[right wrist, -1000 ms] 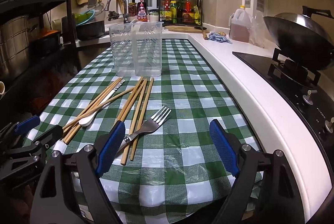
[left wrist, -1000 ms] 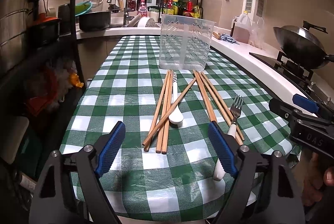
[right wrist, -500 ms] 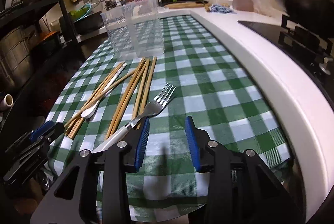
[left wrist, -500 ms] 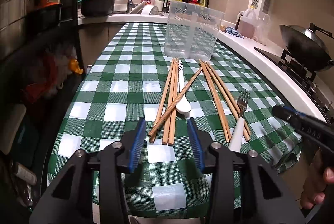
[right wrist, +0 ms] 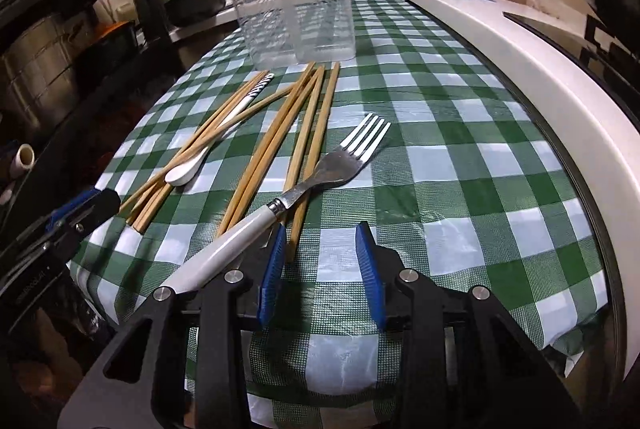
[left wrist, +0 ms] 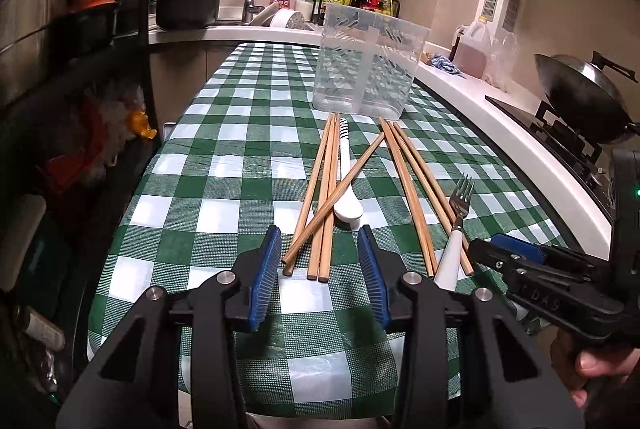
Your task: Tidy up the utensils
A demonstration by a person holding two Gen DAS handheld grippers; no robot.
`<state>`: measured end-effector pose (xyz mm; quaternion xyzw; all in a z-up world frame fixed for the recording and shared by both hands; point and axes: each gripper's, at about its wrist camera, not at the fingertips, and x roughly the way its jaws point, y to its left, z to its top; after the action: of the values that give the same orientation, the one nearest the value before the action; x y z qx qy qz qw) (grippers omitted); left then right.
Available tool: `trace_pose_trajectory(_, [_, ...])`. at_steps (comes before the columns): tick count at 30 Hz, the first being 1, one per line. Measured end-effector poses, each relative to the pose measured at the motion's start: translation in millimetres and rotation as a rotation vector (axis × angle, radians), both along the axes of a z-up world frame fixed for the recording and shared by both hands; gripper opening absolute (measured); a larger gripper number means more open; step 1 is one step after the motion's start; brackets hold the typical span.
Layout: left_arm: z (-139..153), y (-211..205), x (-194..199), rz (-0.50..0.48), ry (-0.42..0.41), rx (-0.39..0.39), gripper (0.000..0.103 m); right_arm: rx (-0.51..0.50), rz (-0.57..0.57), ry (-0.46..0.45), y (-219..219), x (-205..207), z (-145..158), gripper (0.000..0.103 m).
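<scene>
Several wooden chopsticks (left wrist: 324, 189) (right wrist: 280, 133), a white spoon (left wrist: 346, 181) (right wrist: 200, 157) and a white-handled fork (left wrist: 456, 225) (right wrist: 320, 181) lie on the green checked tablecloth (left wrist: 224, 189). A clear two-compartment holder (left wrist: 368, 69) (right wrist: 296, 5) stands empty behind them. My left gripper (left wrist: 320, 261) is half open just short of the near ends of the left chopstick bunch, its pads touching nothing. My right gripper (right wrist: 322, 257) is also half open, and nothing lies between its pads. The fork handle passes just left of its left finger. Each gripper also shows in the other's view: right gripper (left wrist: 486, 247), left gripper (right wrist: 98, 199).
A white counter (left wrist: 500, 125) runs along the right with a wok (left wrist: 580, 97) on a stove and an oil jug (left wrist: 474, 49). A black shelf rack (left wrist: 100, 29) with pots stands at the left. The table's near edge lies under both grippers.
Both grippers' jaws have narrowed from wide to about half. The right gripper has dropped and tipped down toward the fork. The left gripper has hardly moved.
</scene>
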<state>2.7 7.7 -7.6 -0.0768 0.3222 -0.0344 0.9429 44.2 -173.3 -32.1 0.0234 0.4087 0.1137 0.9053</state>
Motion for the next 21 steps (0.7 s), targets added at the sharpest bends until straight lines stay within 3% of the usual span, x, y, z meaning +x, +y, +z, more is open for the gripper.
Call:
trace_pose_trajectory(4, [-1, 3, 1, 0.009, 0.005, 0.0, 0.04, -0.025, 0.023, -0.011, 6, 3, -1, 0.032])
trace_pose_trajectory(8, [-2, 7, 5, 0.031, 0.012, 0.002, 0.04, -0.085, 0.04, -0.018, 10, 4, -1, 0.005])
trace_pose_trajectory(20, [-24, 16, 32, 0.046, 0.089, -0.038, 0.039, -0.062, -0.027, 0.024, -16, 14, 1, 0.006])
trace_pose_trajectory(21, [-24, 15, 32, 0.043, 0.085, -0.028, 0.035, -0.062, -0.025, 0.023, -15, 14, 1, 0.006])
